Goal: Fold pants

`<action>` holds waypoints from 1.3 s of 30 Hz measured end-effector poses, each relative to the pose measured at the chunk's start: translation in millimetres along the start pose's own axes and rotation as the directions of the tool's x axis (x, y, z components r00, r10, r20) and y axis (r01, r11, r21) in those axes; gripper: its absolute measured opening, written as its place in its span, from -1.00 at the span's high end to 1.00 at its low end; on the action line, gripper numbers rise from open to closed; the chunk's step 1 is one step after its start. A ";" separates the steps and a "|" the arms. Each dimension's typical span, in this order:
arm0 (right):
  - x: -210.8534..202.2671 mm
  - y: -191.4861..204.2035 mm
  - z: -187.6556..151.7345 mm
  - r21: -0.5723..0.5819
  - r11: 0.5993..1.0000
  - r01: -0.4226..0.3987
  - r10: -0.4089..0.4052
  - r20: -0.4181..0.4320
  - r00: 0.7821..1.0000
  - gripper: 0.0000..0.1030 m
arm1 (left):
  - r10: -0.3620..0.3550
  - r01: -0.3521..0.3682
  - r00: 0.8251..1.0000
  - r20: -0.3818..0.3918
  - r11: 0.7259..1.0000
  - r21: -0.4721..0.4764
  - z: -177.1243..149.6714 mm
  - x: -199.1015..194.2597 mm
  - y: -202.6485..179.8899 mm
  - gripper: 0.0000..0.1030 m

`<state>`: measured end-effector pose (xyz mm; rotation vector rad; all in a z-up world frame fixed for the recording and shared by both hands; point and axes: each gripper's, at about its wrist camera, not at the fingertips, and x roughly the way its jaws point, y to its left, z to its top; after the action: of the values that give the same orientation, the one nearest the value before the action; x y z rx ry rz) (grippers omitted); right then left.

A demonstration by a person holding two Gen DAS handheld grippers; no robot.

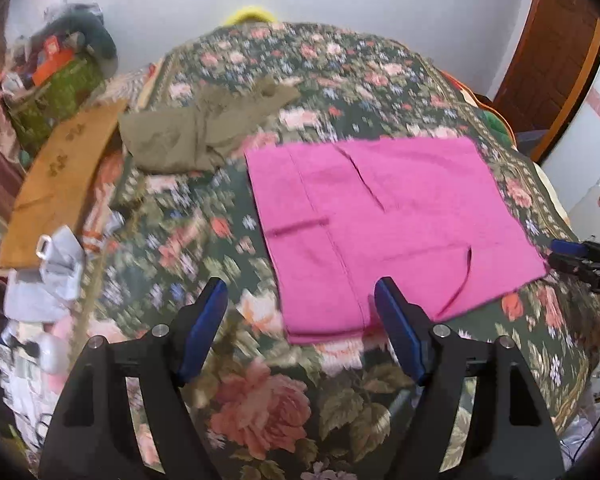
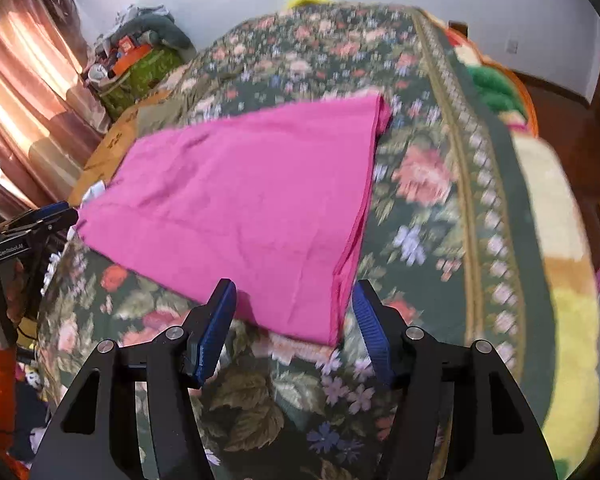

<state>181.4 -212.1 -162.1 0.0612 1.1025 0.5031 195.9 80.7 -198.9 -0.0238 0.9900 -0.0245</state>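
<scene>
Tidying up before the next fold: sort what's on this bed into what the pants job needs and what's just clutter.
For the job:
- pink pants
- left tongs, open
- right tongs, open

Lying about:
- olive garment
- orange-brown cloth
- light grey bundle
- green box

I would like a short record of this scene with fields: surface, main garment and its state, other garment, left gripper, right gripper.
surface: floral bedspread
main garment: pink pants, lying flat on the bedspread, already folded into a rough rectangle
other garment: olive garment, crumpled, beyond the pink pants to the left
left gripper: left gripper, open, nothing held, at the near edge of the pants
right gripper: right gripper, open, the near corner of the pants between its fingers, not pinched
</scene>
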 end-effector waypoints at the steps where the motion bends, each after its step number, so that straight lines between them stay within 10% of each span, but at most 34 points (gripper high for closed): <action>1: -2.5 -0.7 2.8 0.000 1.000 0.000 0.000 0.012 1.000 -0.10 | 0.006 -0.006 1.000 0.010 1.000 0.003 4.7 -2.1 0.7 -0.47; 14: -0.1 -17.0 68.6 -0.010 0.999 0.042 -0.041 0.127 0.991 -0.10 | 0.053 -0.053 0.998 0.032 0.998 -0.018 71.9 31.3 21.0 -0.51; 34: 110.6 -67.4 147.4 0.033 0.999 0.024 -0.023 -0.014 1.000 -0.09 | 0.052 -0.057 0.994 -0.100 0.997 -0.048 109.0 135.2 38.8 -0.52; 39: 128.9 -75.7 153.3 0.077 0.997 -0.020 0.024 -0.048 0.999 0.43 | 0.043 -0.049 0.993 -0.112 0.998 -0.049 105.3 146.0 38.8 -0.61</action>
<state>386.4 -195.0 -221.5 0.1285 1.1700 0.4840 364.4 115.8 -264.3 -0.0476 1.1023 0.0422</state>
